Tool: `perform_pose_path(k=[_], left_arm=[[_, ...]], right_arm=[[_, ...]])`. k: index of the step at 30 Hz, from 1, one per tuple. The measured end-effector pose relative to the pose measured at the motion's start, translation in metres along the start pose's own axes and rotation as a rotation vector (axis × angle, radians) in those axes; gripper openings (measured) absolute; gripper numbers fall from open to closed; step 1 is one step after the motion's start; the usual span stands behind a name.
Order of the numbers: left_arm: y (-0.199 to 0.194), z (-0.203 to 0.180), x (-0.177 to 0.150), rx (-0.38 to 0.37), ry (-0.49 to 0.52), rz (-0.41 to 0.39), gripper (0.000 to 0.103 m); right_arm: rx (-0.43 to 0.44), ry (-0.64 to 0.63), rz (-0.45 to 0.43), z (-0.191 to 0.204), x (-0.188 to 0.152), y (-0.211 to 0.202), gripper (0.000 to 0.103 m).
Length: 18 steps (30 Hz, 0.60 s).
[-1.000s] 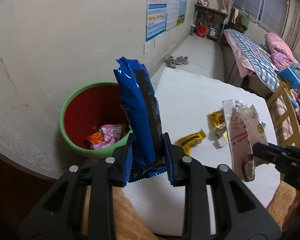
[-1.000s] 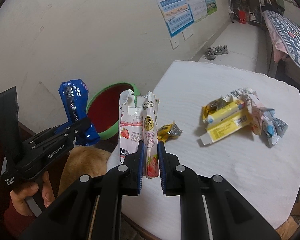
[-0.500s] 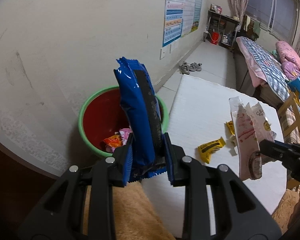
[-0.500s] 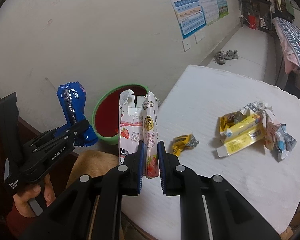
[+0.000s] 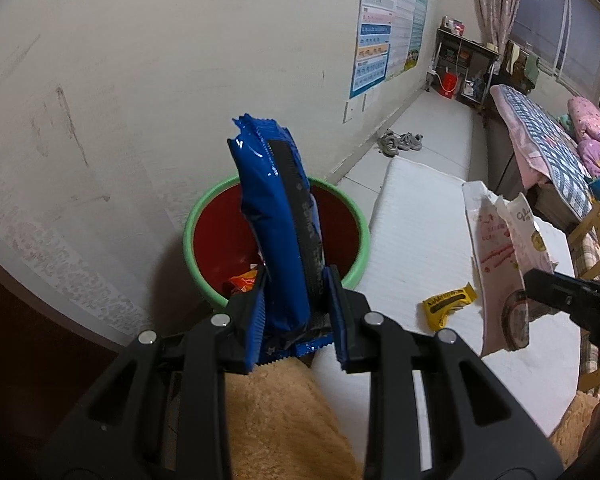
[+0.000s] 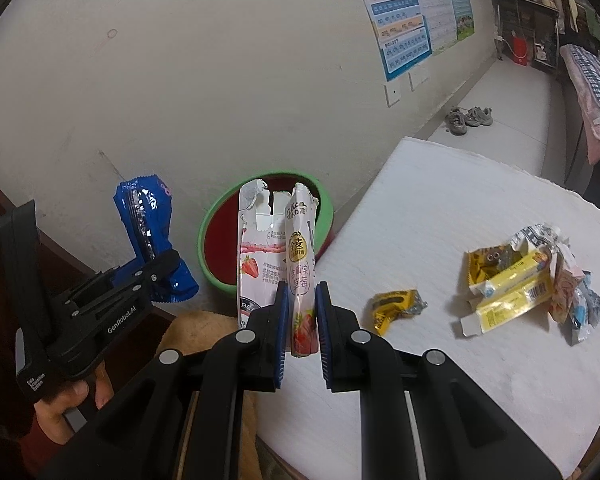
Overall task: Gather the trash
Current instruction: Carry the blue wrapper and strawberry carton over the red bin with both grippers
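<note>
So that both could drop into the green-rimmed bin (image 5: 276,240) at frame centre, the left hand-held gripper (image 5: 296,316) pinched a blue biscuit wrapper (image 5: 276,220) while the right hand-held gripper (image 6: 300,320) clamped a pink strawberry wrapper (image 6: 300,264).

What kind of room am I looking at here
Most likely a lived-in bedroom or dorm room: a bed with a checked cover, shoes by the wall, and study posters pinned up.

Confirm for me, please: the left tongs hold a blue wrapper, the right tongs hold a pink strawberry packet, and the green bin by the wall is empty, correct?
Not quite: the green bin is not empty. The left wrist view shows orange and red wrappers lying at its bottom. The rest stands: the left tongs hold the blue wrapper, and the right tongs hold the pink strawberry packet.
</note>
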<state>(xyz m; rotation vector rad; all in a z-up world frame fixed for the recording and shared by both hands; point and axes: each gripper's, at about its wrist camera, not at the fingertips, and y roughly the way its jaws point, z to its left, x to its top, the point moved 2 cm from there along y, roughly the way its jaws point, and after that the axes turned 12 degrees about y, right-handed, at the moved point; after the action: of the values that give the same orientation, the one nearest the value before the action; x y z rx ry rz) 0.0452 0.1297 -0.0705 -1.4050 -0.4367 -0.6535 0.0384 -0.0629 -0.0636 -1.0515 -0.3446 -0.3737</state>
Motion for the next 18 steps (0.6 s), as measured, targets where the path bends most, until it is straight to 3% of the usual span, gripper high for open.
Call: perform_pose_path(k=[18], left_arm=[[0.033, 0.035, -0.001, 0.006, -0.067, 0.044, 0.027]], right_arm=[[0.023, -0.057, 0.027, 0.037, 0.026, 0.051, 0.014]])
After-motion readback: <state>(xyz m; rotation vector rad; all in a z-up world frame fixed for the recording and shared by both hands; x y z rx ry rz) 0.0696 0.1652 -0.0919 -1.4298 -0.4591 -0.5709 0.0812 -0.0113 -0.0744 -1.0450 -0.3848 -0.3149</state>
